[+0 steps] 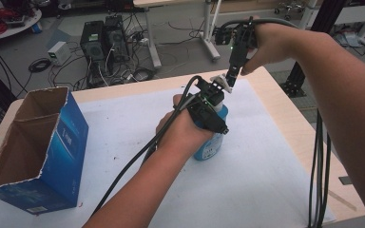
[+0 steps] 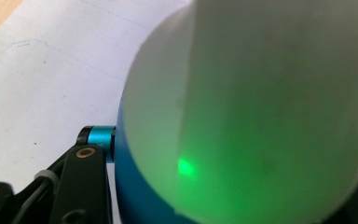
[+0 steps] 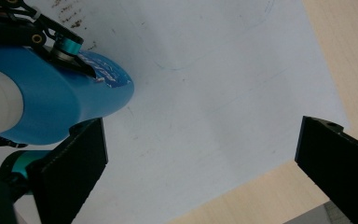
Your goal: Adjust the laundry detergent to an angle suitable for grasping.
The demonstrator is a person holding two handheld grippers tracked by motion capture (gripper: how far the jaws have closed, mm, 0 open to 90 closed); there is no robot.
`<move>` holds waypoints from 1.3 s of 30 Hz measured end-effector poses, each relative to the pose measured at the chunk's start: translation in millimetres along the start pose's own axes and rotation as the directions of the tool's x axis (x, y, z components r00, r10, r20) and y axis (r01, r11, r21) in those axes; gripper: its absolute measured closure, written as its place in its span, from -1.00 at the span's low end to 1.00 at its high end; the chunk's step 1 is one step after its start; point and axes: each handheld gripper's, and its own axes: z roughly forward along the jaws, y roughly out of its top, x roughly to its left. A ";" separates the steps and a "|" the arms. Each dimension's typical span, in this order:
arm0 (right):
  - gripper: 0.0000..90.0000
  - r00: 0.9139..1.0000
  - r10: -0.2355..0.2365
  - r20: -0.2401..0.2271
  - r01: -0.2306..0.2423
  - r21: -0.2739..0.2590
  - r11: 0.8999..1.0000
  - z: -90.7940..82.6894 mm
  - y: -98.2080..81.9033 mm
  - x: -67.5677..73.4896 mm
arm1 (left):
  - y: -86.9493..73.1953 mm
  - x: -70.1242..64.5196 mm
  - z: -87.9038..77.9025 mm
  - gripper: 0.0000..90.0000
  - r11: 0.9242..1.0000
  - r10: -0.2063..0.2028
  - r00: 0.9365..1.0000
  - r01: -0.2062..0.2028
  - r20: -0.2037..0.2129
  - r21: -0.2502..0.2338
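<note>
**A:** Anyone else looking at this? Middle of the high view there's a blue plastic bottle with a white cap [image 1: 212, 142] standing upright on the white paper sheet [image 1: 266, 161] that covers the light wooden table [image 1: 292, 102]. Long axis is straight up and down, white top pointing at the ceiling, base flat on the sheet.

**B:** Yep. And the left gripper [image 1: 212, 113] has it round the body, coming in from the bottom of the frame. Jaws are clamped on the bottle, one each side. No earlier shot to compare, so that's all I'll say on it.

**A:** The left gripper view backs that up. The bottle [image 2: 242, 121] is pressed right up against the lens, white top with a green light spot on it, blue body below, and one black jaw sits tight on the blue part at lower left.

**B:** The right gripper [image 1: 231, 80] hangs over the bottle's top in the upper middle of the high view, pointing down. How wide it's open is hard to tell from there.

**A:** The right gripper view sorts that out: jaws wide apart, one lower left, one lower right, nothing between them but sheet and table edge. The bottle [image 3: 51, 102] lies off to the left of that frame, just beside the left-hand jaw, with the left gripper [image 3: 60, 51] pinching it.

**B:** The high view also has an open blue cardboard box [image 1: 38, 152] at the left, well apart from the bottle.
</note>
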 end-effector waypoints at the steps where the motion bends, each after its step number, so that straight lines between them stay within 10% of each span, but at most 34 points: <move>1: -0.97 1.000 0.000 -0.001 0.000 0.001 1.000 -0.1 -0.1 0.2 | -0.1 0.6 -0.5 -0.05 1.000 0.002 1.000 -0.002 0.002 0.002; 12: -0.97 1.000 0.004 0.004 -0.004 -0.006 1.000 -2.2 -0.5 2.9 | -3.7 -1.4 -16.5 -0.05 1.000 0.012 1.000 -0.012 0.020 -0.004; 39: -0.97 1.000 -0.029 0.008 0.029 -0.002 1.000 -4.7 10.9 19.3 | -39.9 3.6 -118.3 -0.05 0.991 0.130 0.990 -0.129 0.056 -0.026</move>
